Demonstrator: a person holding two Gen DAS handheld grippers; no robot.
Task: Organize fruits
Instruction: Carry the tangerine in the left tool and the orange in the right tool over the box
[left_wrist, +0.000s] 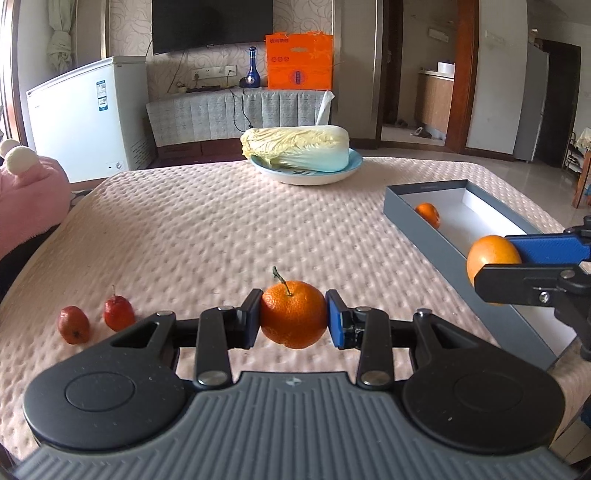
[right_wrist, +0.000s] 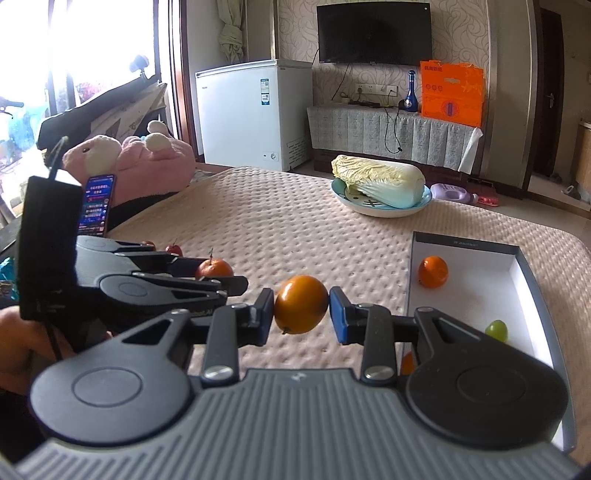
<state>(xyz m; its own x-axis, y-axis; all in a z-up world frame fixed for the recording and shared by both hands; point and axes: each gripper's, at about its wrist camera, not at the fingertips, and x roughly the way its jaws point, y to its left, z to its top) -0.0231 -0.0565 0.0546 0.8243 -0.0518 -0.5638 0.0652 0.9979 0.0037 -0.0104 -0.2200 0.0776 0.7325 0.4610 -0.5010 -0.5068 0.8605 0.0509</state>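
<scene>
My left gripper (left_wrist: 294, 317) is shut on a stemmed tangerine (left_wrist: 293, 314), held just above the quilted table. My right gripper (right_wrist: 301, 310) is shut on a smooth orange fruit (right_wrist: 301, 309); from the left wrist view it (left_wrist: 491, 258) hangs at the near edge of the grey box (left_wrist: 424, 225). Inside the box (right_wrist: 524, 266) lie a tangerine (right_wrist: 433, 272) and a green grape (right_wrist: 496, 329). Two small red fruits (left_wrist: 74, 324) (left_wrist: 119, 313) rest on the table to the left. The left gripper (right_wrist: 207, 275) with its tangerine sits left of my right one.
A cabbage (left_wrist: 295, 147) lies on a blue-rimmed plate (left_wrist: 351, 170) at the table's far side. A pink plush toy (right_wrist: 129, 162) and a phone (right_wrist: 96, 205) sit at the left edge. A white freezer (left_wrist: 85, 114) and a TV stand behind.
</scene>
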